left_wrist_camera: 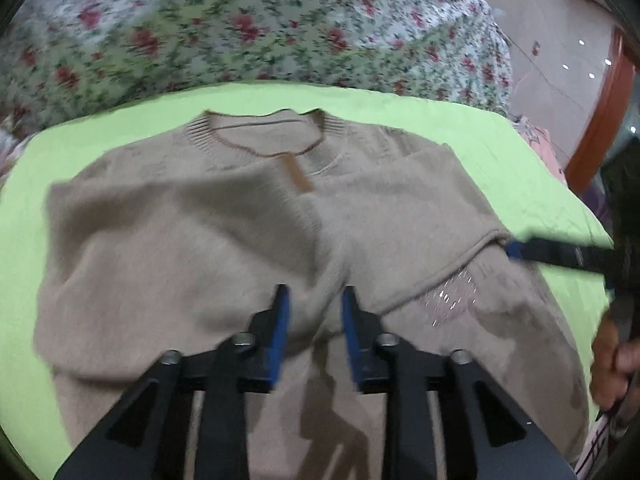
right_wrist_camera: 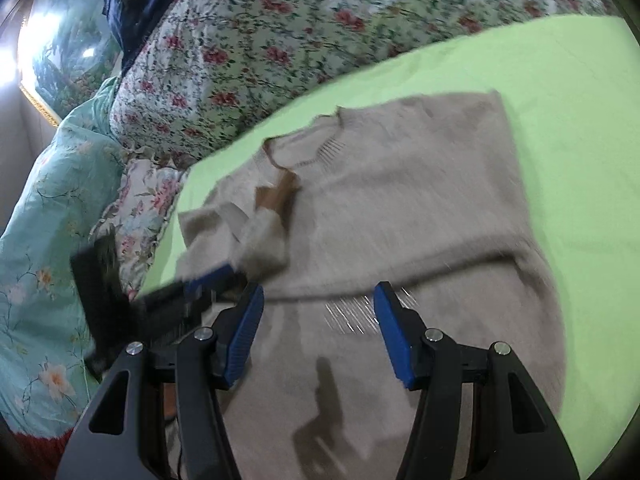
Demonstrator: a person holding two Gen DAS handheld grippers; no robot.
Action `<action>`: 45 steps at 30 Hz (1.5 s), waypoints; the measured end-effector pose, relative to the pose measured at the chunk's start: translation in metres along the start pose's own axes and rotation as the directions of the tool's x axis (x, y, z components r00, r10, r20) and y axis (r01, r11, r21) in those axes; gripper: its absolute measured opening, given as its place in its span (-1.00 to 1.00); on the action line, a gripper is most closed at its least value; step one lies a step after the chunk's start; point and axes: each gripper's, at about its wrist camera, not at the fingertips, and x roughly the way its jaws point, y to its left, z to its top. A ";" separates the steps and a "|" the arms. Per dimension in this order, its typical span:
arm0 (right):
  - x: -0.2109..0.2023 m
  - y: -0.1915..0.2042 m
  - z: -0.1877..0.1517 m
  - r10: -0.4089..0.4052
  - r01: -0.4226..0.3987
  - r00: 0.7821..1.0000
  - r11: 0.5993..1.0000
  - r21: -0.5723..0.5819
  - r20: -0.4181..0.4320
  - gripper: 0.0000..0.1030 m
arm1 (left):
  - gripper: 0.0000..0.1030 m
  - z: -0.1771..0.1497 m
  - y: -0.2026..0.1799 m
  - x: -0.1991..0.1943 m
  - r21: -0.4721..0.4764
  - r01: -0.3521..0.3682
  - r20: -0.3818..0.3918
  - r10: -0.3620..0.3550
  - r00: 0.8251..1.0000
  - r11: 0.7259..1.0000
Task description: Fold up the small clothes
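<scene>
Two grippers over one beige sweater

We see the beige sweater [left_wrist_camera: 224, 216] lying flat on the green sheet [left_wrist_camera: 400, 104], collar at 12 o'clock and both sleeves folded in across the chest. Left gripper [left_wrist_camera: 314, 300] hangs just above the left sleeve's cuff, jaws parted, nothing pinched. Right gripper [right_wrist_camera: 318, 300] at 3 o'clock in the left view stands apart over the hem; contact with the cloth is blurred, likely none. Floral quilt [left_wrist_camera: 240, 20] lies beyond.

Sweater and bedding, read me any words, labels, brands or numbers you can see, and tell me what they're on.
None can be read.
The sweater has a brown neck tag, too blurred to show any text.
Its shiny chest decoration shows only streaks.
</scene>
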 end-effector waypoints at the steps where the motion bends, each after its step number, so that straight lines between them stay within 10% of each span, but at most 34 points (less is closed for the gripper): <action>1: 0.009 0.006 0.009 0.013 -0.014 1.000 1.000 -0.012 -0.004 0.14 | -0.28 -0.006 0.005 -0.008 -0.007 -0.006 0.008 0.006 1.000 1.000; 12: 0.123 0.035 0.069 0.025 -0.027 0.996 0.999 -0.028 -0.089 0.13 | -0.22 -0.055 0.127 -0.066 -0.252 -0.261 -0.025 0.264 0.964 0.932; 15: 0.154 0.030 0.077 0.012 -0.012 0.992 1.000 0.004 -0.128 -0.13 | -0.25 -0.056 0.154 -0.062 -0.296 -0.335 -0.064 0.332 0.941 0.894; 18: 0.167 0.038 0.075 0.036 -0.038 0.985 0.999 -0.010 -0.166 -0.80 | -0.25 -0.052 0.167 -0.049 -0.308 -0.347 -0.094 0.335 0.938 0.886; 26: 0.033 0.013 0.068 -0.020 0.011 0.973 0.999 0.042 0.229 -0.80 | -0.32 -0.029 0.163 -0.025 -0.329 -0.393 -0.101 0.382 0.919 0.859; 35: 0.049 -0.047 0.015 -0.100 0.088 0.993 0.982 0.166 0.069 -0.72 | -0.32 -0.032 0.156 -0.026 -0.308 -0.408 -0.109 0.394 0.913 0.860; 40: 0.042 -0.061 0.015 -0.115 0.091 0.988 0.971 0.221 0.100 -0.52 | -0.27 -0.038 0.157 -0.032 -0.300 -0.389 -0.108 0.374 0.921 0.871; 45: 0.023 -0.043 0.027 -0.130 0.107 0.978 0.984 0.145 0.164 -0.80 | -0.29 -0.037 0.158 -0.033 -0.332 -0.386 -0.108 0.372 0.922 0.861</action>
